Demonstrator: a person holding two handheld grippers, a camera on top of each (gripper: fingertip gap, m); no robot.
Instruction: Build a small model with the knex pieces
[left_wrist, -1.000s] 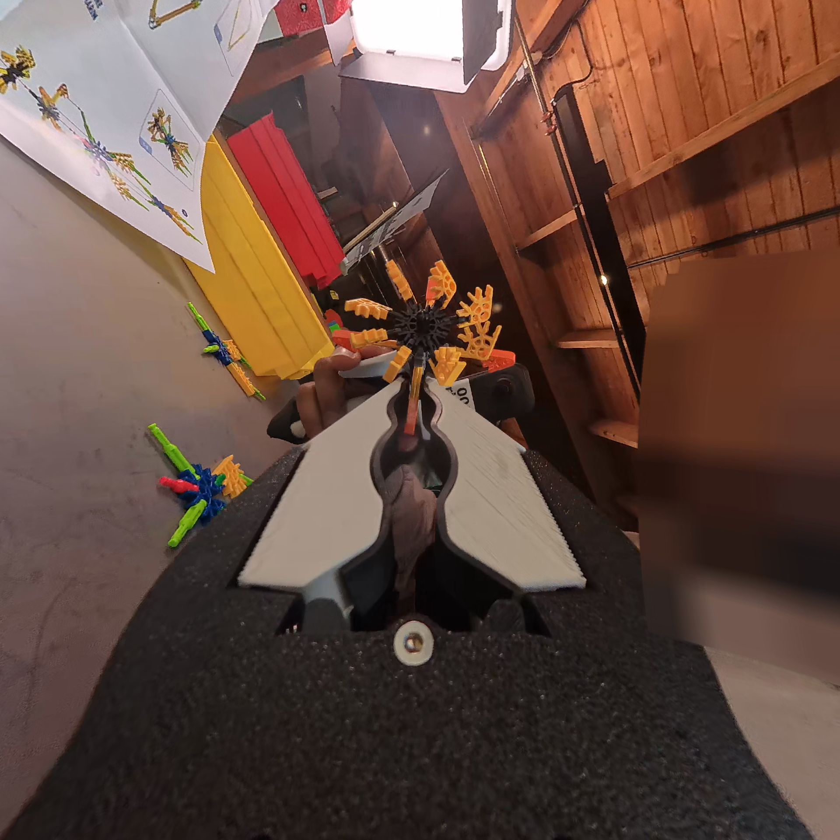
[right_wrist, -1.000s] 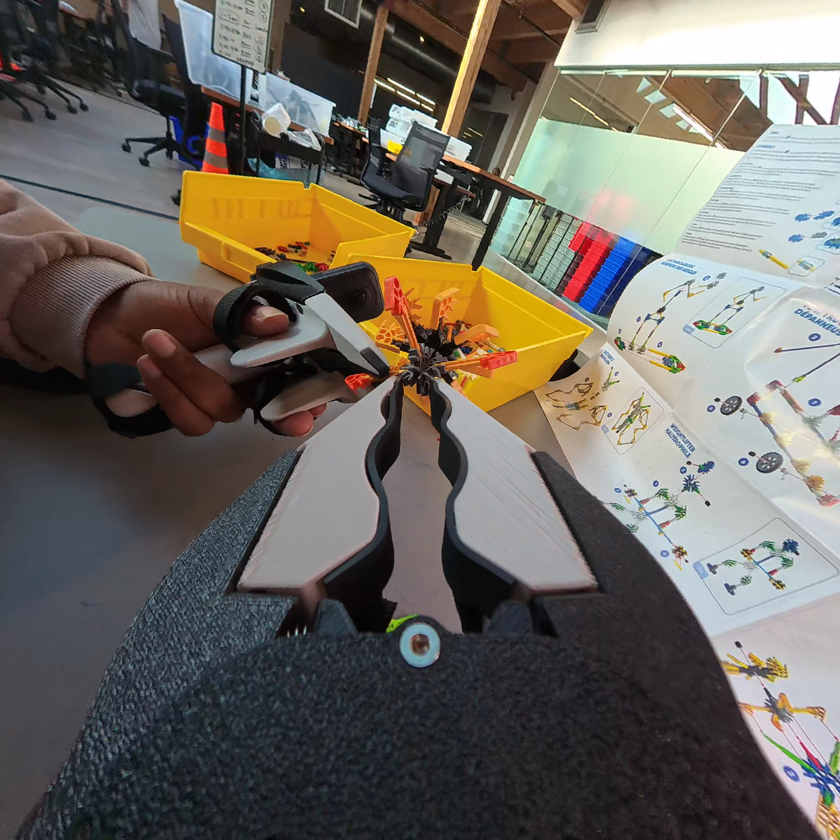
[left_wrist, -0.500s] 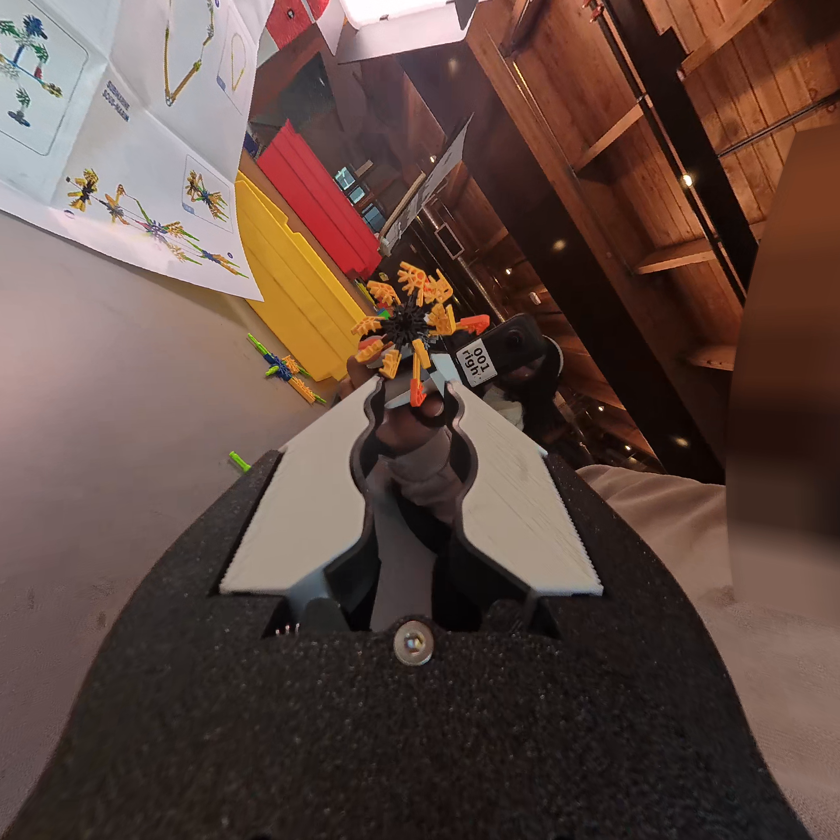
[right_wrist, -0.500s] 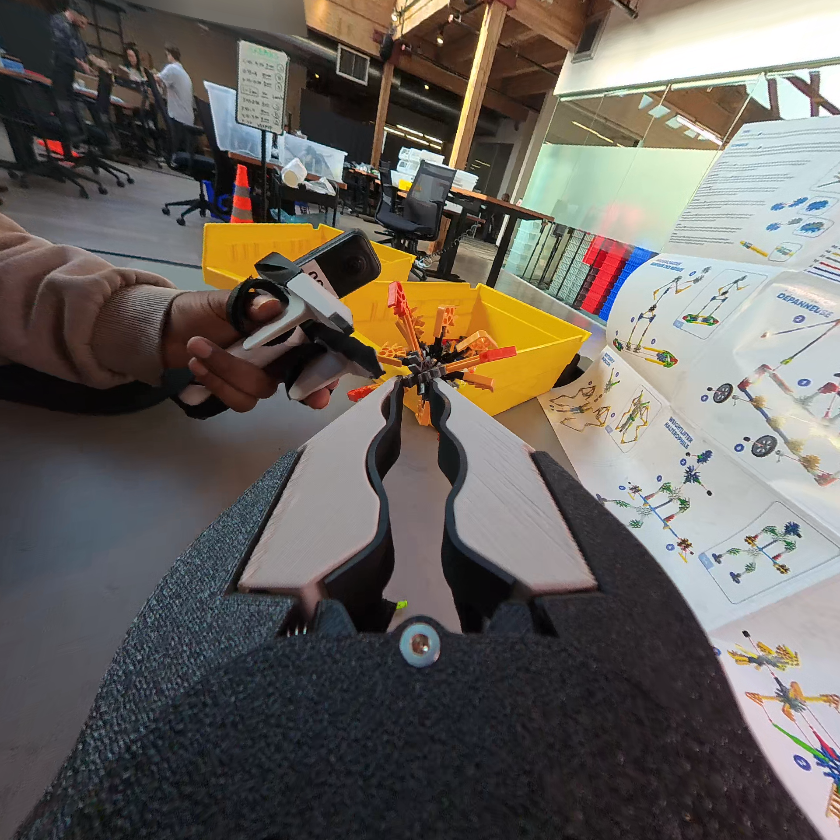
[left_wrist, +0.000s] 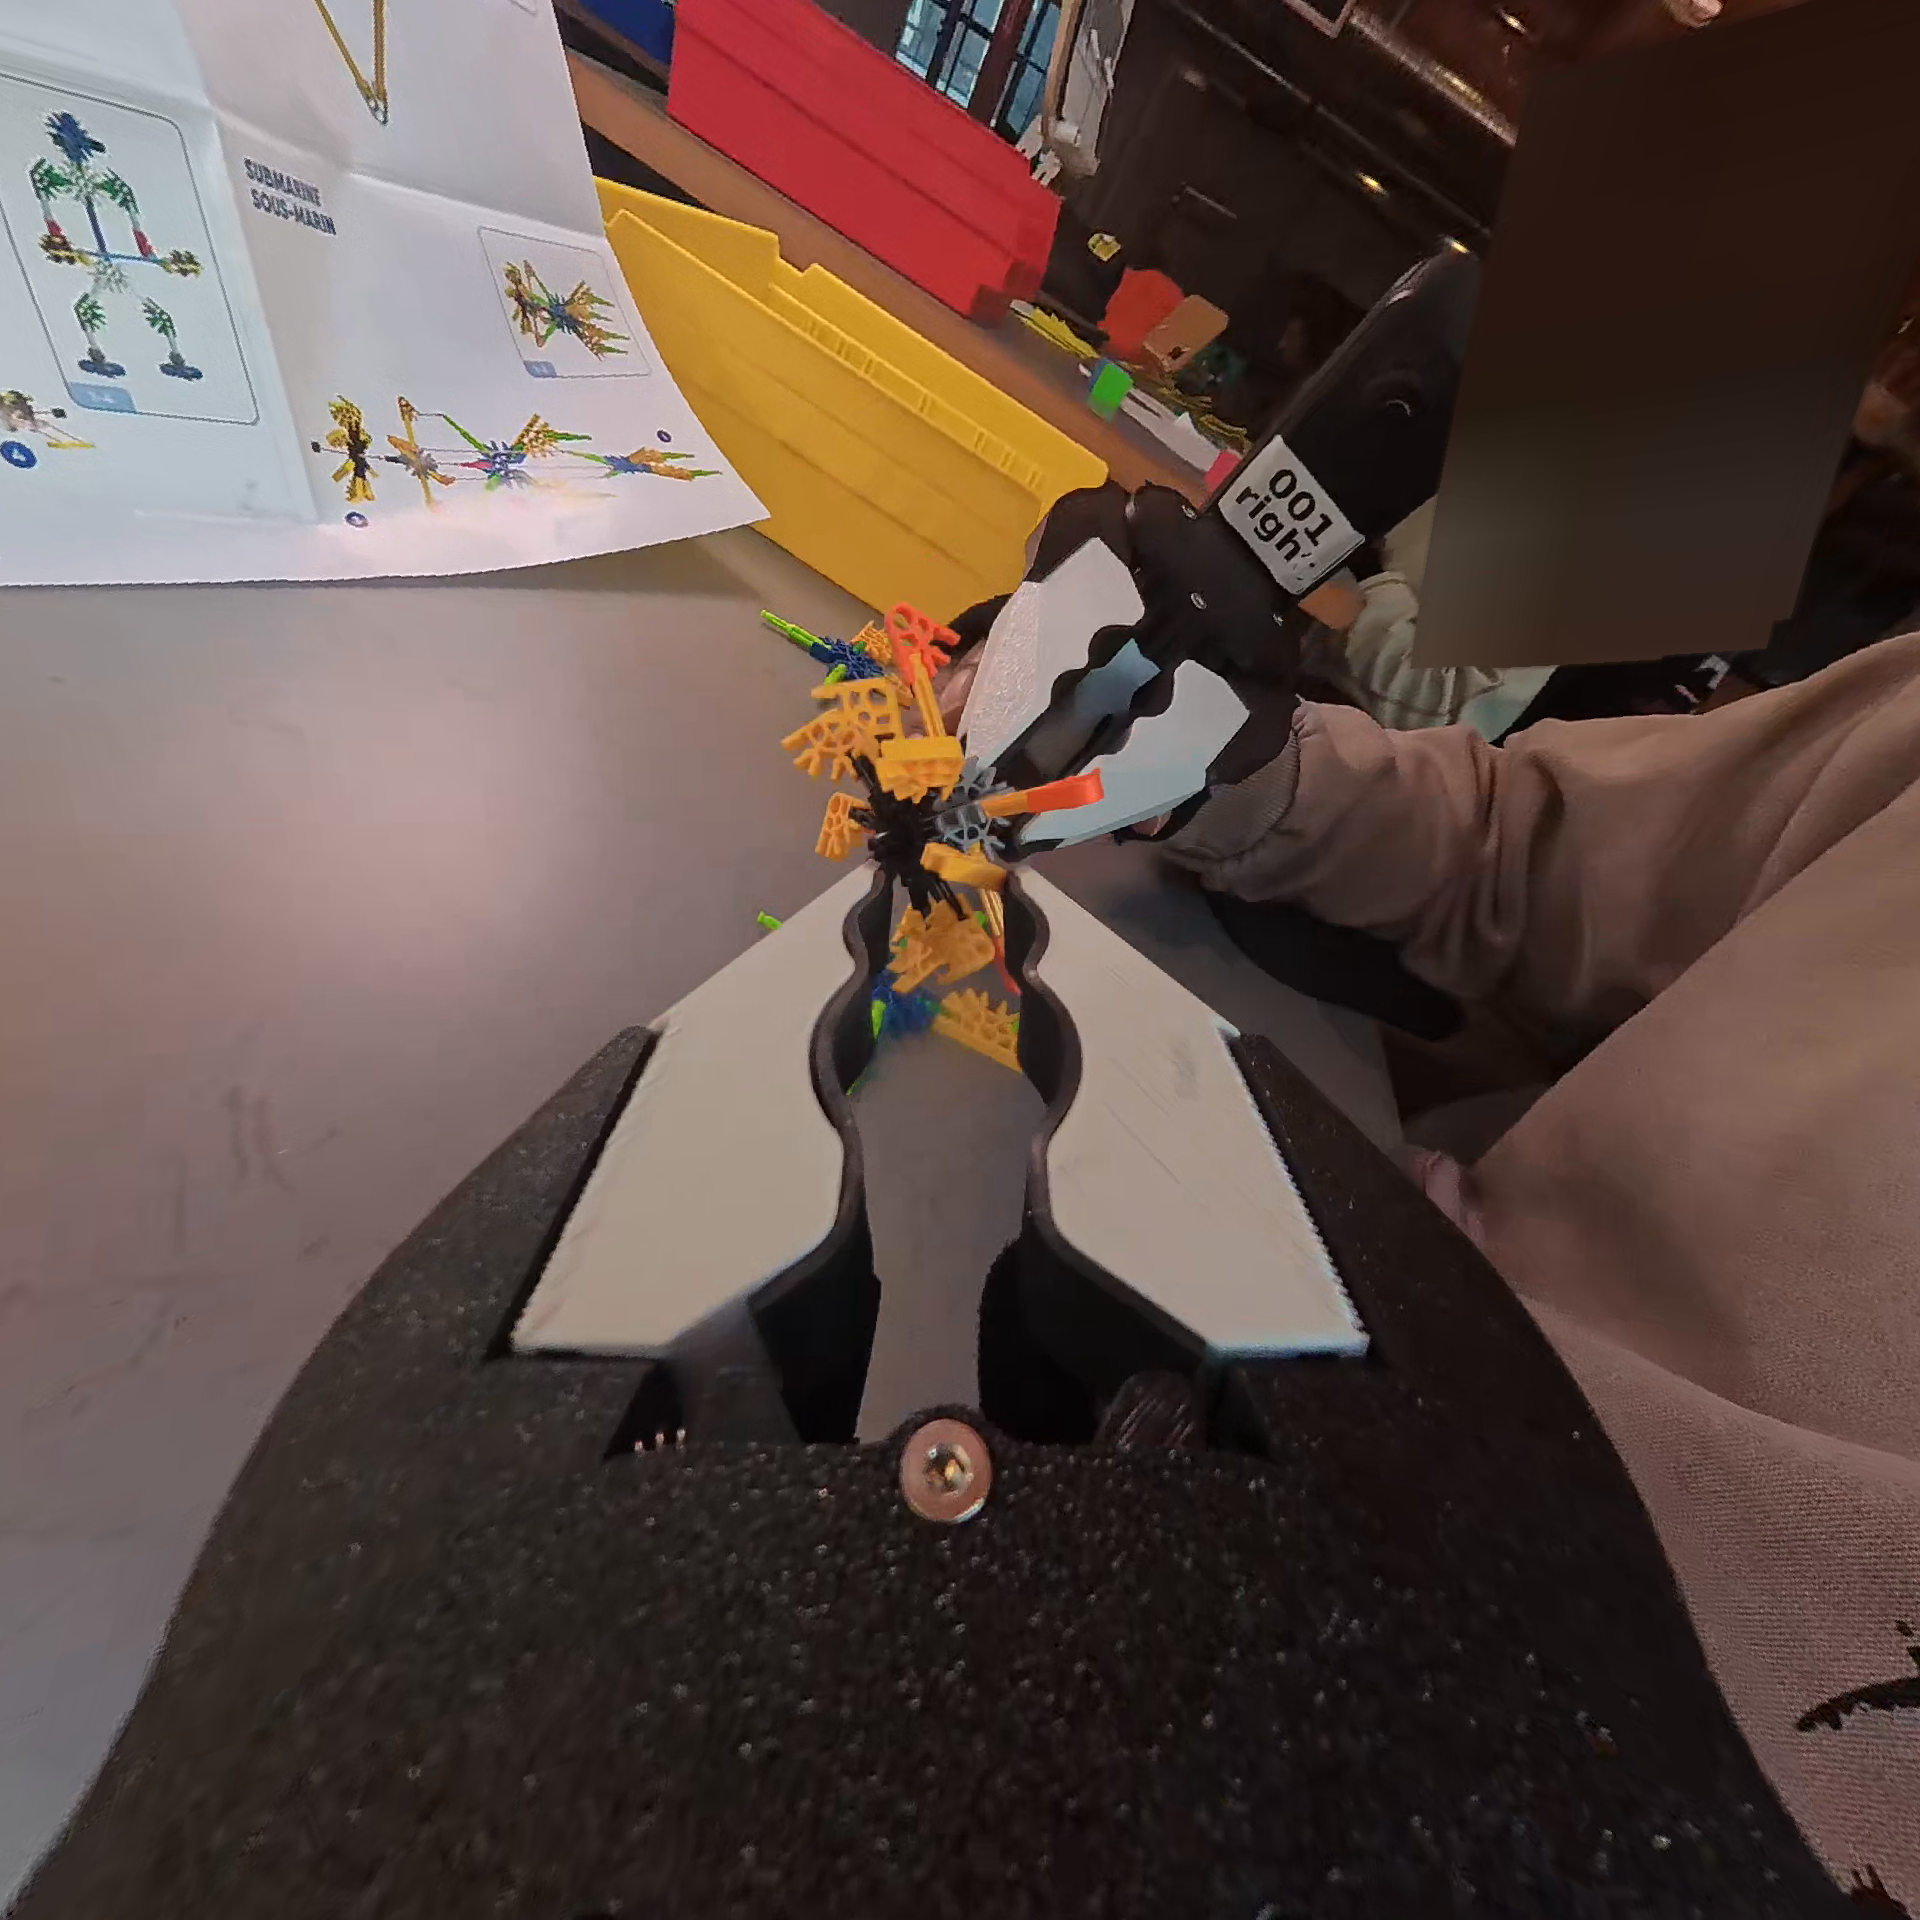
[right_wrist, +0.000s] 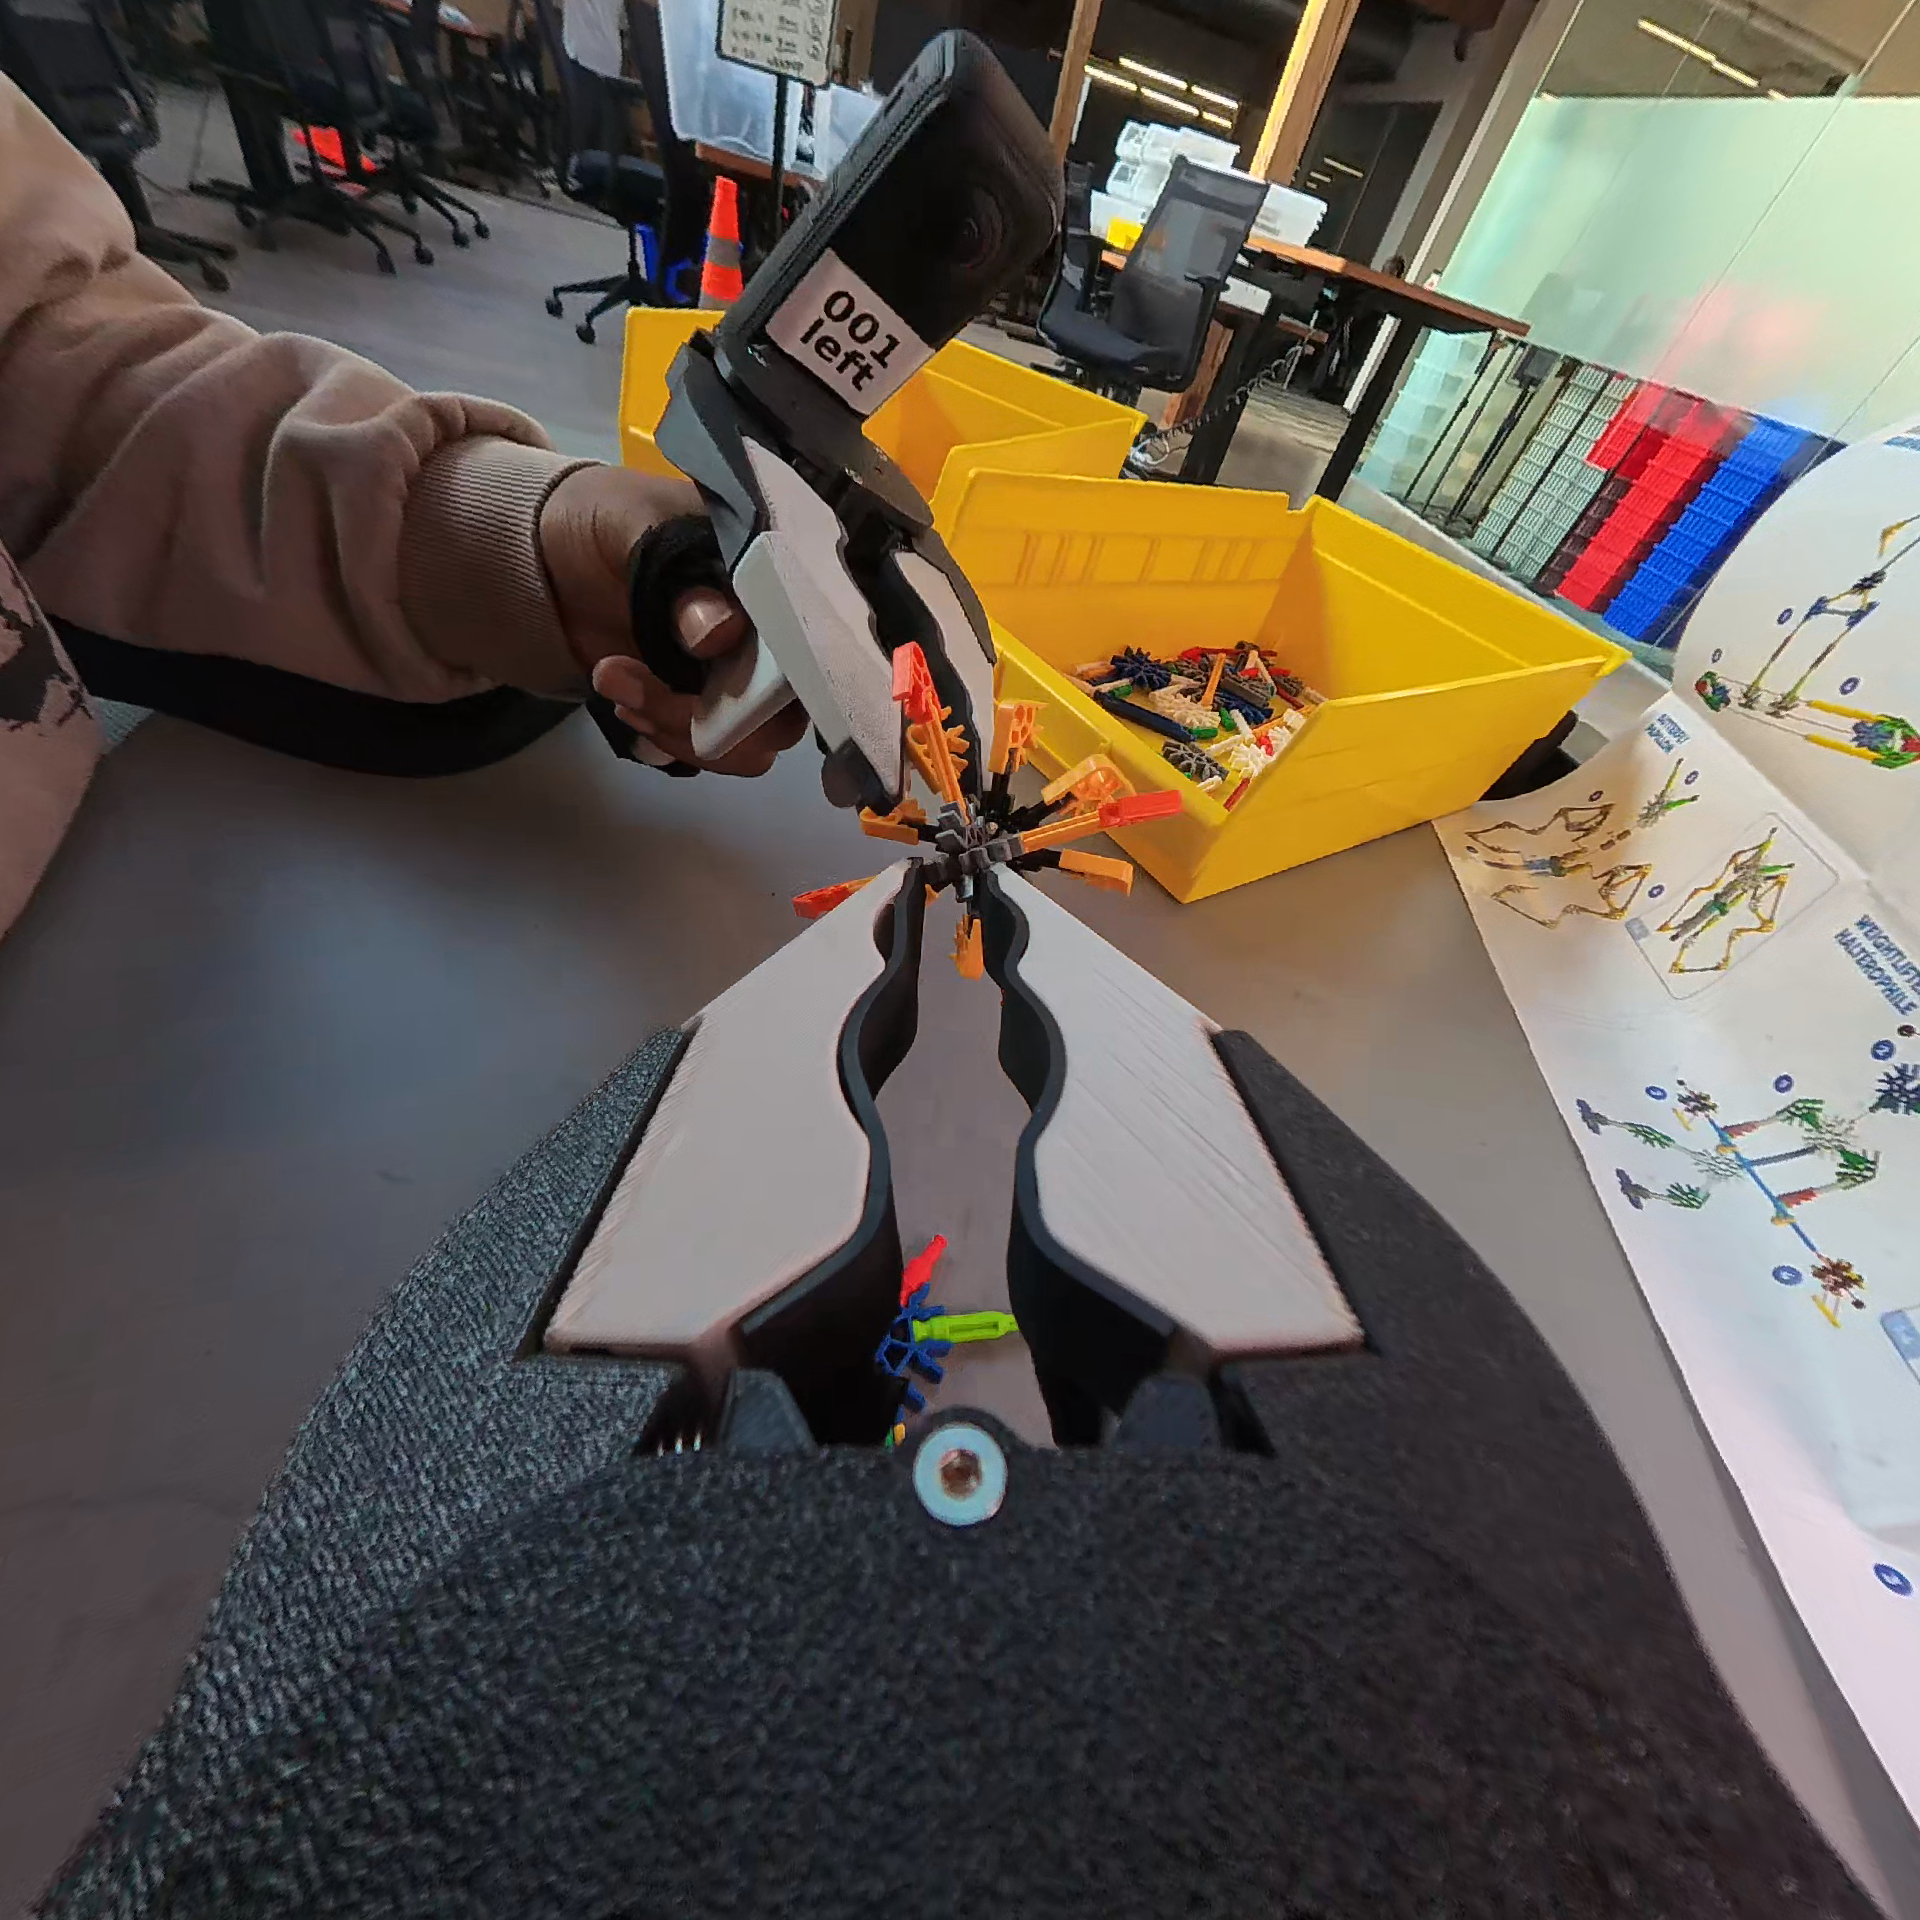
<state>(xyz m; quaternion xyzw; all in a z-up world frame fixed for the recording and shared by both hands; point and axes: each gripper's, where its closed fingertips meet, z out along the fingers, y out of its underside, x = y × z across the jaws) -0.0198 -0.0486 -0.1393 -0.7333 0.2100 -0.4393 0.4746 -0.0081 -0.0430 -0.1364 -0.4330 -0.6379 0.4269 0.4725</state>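
The smooth grey table (right_wrist: 312, 1039) carries a glossy folded instruction sheet (right_wrist: 1766, 1039) printed with model diagrams along its right side, and beyond it stand moulded yellow plastic bins (right_wrist: 1403, 644), the nearer one holding a jumble of thin rods and toothed connectors. The left gripper (left_wrist: 940, 883), broad pale ribbed plates with black wavy inner edges in a rough black foam housing, has its tips pinched nearly together on the black spiky hub of a spoked toy assembly (left_wrist: 914, 800), which is raised above the table between the two tools. The right gripper (right_wrist: 961, 883) is likewise narrowed to a slit, clamping the grey snowflake-shaped hub at the other face of that assembly; yellow-orange rods with fan-like ends radiate outward. A small blue-and-green spoked piece (right_wrist: 925, 1340) lies on the table beneath
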